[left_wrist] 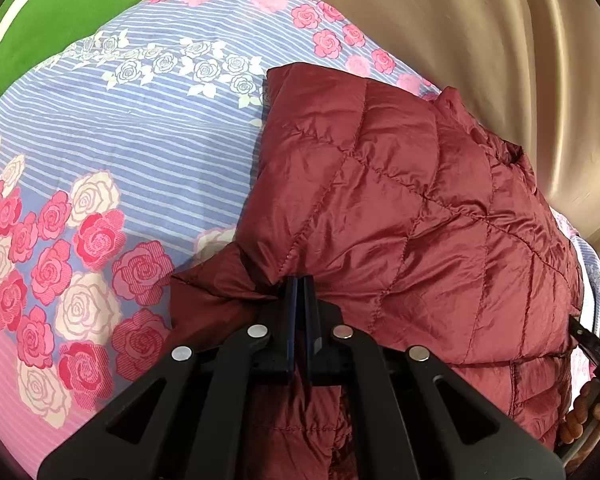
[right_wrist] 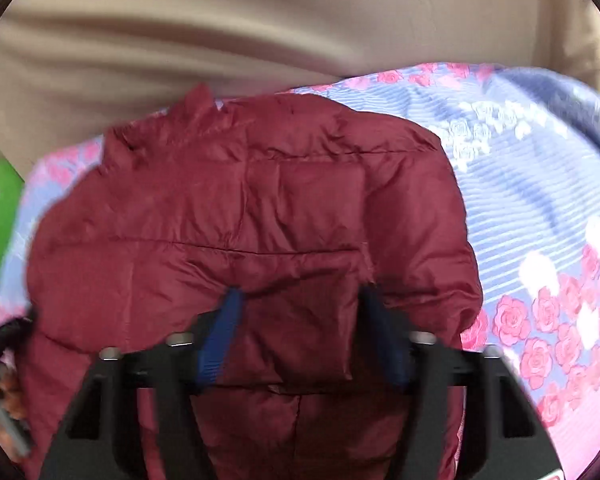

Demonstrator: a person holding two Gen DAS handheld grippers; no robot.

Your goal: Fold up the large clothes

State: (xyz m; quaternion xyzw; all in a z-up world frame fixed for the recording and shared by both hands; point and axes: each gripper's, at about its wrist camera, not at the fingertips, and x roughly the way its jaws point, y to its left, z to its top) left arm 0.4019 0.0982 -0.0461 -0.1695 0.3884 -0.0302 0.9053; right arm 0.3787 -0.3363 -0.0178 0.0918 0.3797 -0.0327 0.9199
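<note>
Left gripper pinches jacket hem at 6 o'clock; right gripper spread, empty; pinch hem squarely before folding.

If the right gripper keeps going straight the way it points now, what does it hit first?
Most likely the maroon quilted jacket. The right gripper has its jaws apart just above that fabric, with nothing between them, and the jacket fills the path ahead. Blur makes the gap hard to judge.

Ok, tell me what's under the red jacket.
The red jacket lies on a rose-patterned bedsheet. Whatever else is beneath it is covered.
</note>
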